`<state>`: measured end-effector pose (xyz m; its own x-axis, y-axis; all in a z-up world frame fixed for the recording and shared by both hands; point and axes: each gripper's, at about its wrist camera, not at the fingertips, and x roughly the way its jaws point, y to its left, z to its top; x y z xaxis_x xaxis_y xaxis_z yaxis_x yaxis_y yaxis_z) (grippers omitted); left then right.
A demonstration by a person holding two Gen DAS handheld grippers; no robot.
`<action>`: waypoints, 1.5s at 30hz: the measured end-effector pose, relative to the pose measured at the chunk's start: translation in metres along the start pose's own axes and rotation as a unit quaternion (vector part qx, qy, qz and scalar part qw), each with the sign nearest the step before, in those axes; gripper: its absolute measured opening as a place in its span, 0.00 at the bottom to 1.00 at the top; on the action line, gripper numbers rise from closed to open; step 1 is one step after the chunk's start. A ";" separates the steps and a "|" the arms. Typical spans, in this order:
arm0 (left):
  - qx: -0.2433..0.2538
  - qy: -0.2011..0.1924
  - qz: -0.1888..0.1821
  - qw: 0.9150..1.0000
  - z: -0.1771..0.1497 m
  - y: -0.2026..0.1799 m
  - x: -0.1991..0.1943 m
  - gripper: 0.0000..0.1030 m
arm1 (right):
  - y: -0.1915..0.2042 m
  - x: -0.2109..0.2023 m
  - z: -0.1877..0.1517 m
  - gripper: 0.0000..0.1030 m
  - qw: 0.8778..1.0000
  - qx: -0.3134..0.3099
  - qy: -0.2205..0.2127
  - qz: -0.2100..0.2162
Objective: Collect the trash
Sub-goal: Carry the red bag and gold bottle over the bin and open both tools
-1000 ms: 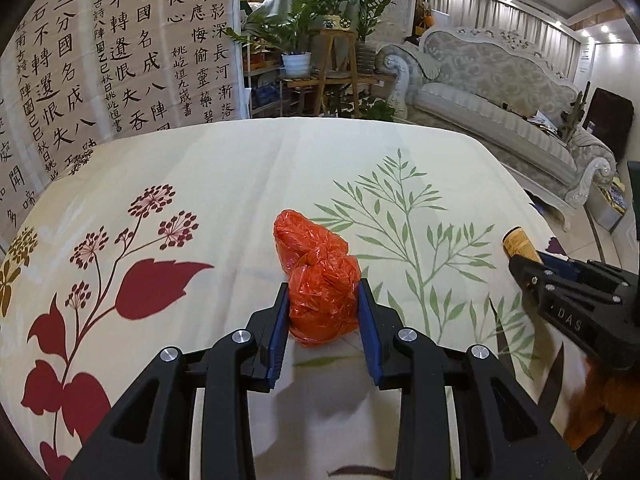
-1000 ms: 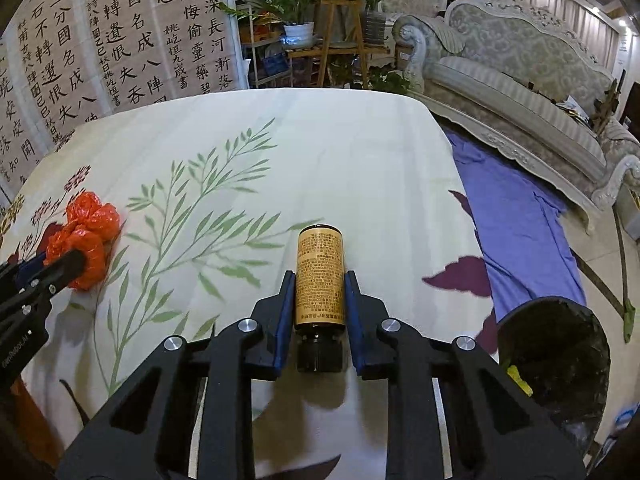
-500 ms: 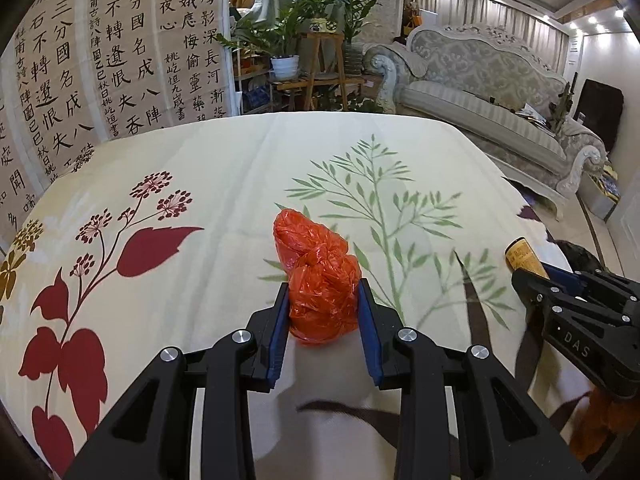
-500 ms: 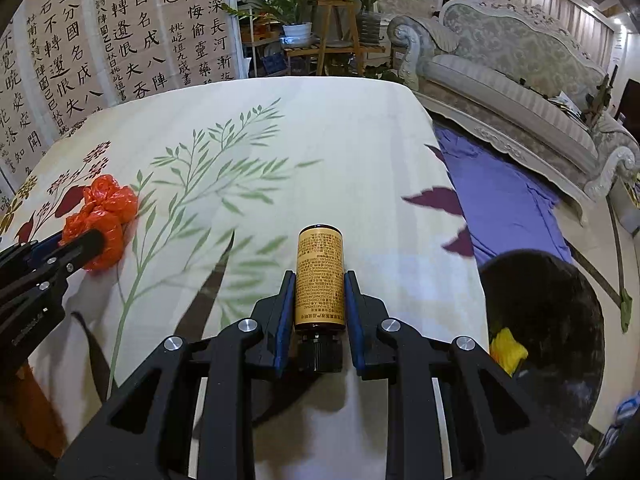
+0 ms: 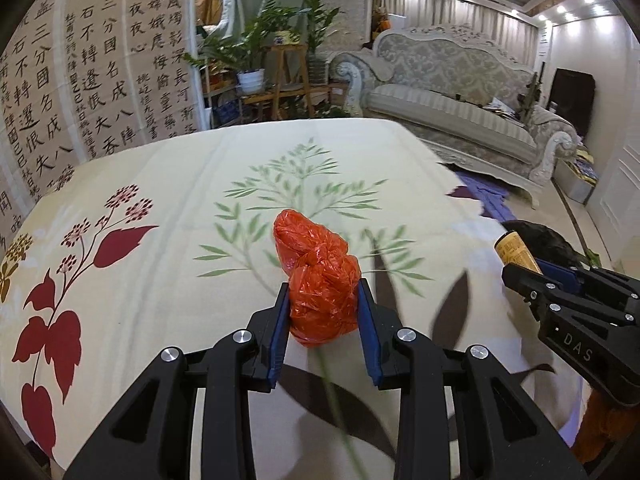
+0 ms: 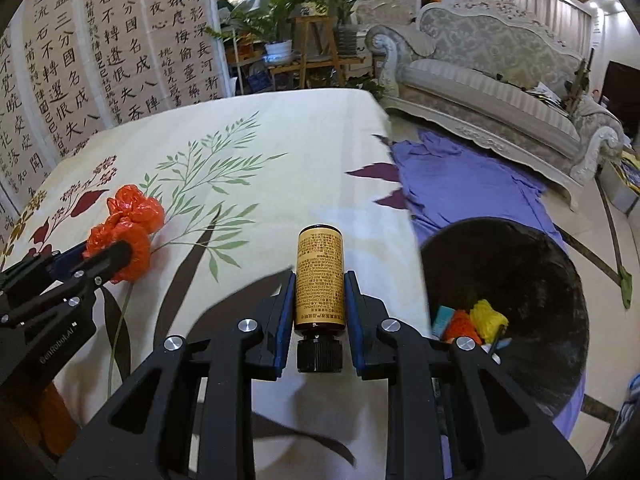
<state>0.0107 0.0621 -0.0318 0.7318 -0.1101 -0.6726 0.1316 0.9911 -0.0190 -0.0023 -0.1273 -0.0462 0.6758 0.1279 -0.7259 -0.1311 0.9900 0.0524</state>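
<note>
My left gripper [image 5: 323, 300] is shut on a crumpled orange plastic bag [image 5: 318, 280] and holds it above the floral tablecloth [image 5: 180, 184]. My right gripper [image 6: 320, 292] is shut on a small amber bottle [image 6: 320, 276] with a yellow label and a black cap, held above the table's right edge. The bag also shows at the left of the right wrist view [image 6: 128, 228]. The bottle shows at the right of the left wrist view [image 5: 516, 250]. A black trash bin [image 6: 532, 280] stands on the floor right of the table and holds several colourful scraps [image 6: 476, 320].
A purple cloth [image 6: 460, 176] lies on the floor beyond the bin. An ornate grey sofa [image 6: 500, 80] stands at the back right. A calligraphy screen [image 5: 80, 72] and potted plants on a wooden stand [image 5: 280, 60] are behind the table.
Both grippers have lifted and moved right with their loads. The bin has come further into the right wrist view, and its contents now show.
</note>
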 end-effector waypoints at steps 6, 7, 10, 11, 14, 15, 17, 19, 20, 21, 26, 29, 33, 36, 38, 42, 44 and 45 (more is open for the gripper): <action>0.015 -0.009 -0.017 1.000 -0.001 -0.023 -0.009 0.31 | -0.021 -0.018 -0.009 0.23 1.000 0.020 -0.013 -0.010; 0.017 -0.009 -0.020 1.000 -0.002 -0.027 -0.010 0.31 | -0.026 -0.022 -0.011 0.23 1.000 0.024 -0.016 -0.013; 0.023 -0.013 -0.032 0.999 -0.002 -0.039 -0.013 0.31 | -0.036 -0.030 -0.015 0.23 0.999 0.034 -0.022 -0.020; 0.026 -0.015 -0.035 0.999 -0.002 -0.043 -0.014 0.31 | -0.040 -0.032 -0.016 0.23 0.999 0.037 -0.024 -0.022; 0.038 -0.018 -0.046 0.998 -0.002 -0.057 -0.015 0.31 | -0.054 -0.041 -0.019 0.23 0.998 0.050 -0.031 -0.033; 0.042 -0.019 -0.050 0.998 -0.001 -0.061 -0.016 0.31 | -0.059 -0.044 -0.020 0.23 0.997 0.054 -0.033 -0.038; 0.052 -0.022 -0.060 0.997 0.000 -0.073 -0.016 0.31 | -0.070 -0.049 -0.023 0.23 0.996 0.063 -0.037 -0.048; 0.060 -0.023 -0.069 0.996 0.001 -0.083 -0.015 0.31 | -0.079 -0.053 -0.025 0.23 0.995 0.071 -0.041 -0.059; 0.063 -0.024 -0.074 0.995 0.003 -0.088 -0.014 0.31 | -0.085 -0.055 -0.025 0.23 0.994 0.076 -0.043 -0.065; 0.068 -0.025 -0.081 0.994 0.004 -0.095 -0.013 0.31 | -0.089 -0.055 -0.026 0.23 0.993 0.080 -0.044 -0.070; 0.085 -0.032 -0.106 0.990 0.010 -0.121 -0.009 0.31 | -0.113 -0.058 -0.028 0.23 0.989 0.099 -0.050 -0.094; 0.093 -0.037 -0.118 0.988 0.012 -0.138 -0.006 0.31 | -0.124 -0.059 -0.027 0.23 0.986 0.104 -0.056 -0.113; 0.097 -0.035 -0.131 0.986 0.019 -0.159 0.004 0.31 | -0.140 -0.058 -0.025 0.23 0.983 0.107 -0.066 -0.131; 0.100 -0.034 -0.129 0.986 0.023 -0.169 0.013 0.31 | -0.148 -0.054 -0.026 0.23 0.982 0.108 -0.068 -0.141; 0.100 -0.030 -0.129 0.986 0.025 -0.174 0.019 0.31 | -0.152 -0.051 -0.025 0.23 0.981 0.110 -0.069 -0.142; 0.107 -0.024 -0.121 0.987 0.027 -0.186 0.031 0.31 | -0.163 -0.045 -0.022 0.23 0.980 0.118 -0.072 -0.142; 0.109 -0.022 -0.115 0.987 0.027 -0.192 0.037 0.31 | -0.166 -0.042 -0.021 0.23 0.980 0.120 -0.072 -0.142; 0.111 -0.021 -0.110 0.987 0.028 -0.195 0.040 0.31 | -0.168 -0.041 -0.021 0.23 0.980 0.122 -0.074 -0.142</action>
<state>0.0333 -0.1376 -0.0345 0.6949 -0.3290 -0.6394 0.4308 0.9024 0.0039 -0.0231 -0.3000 -0.0393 0.7595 -0.1660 -0.6290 0.2425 0.9694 0.0370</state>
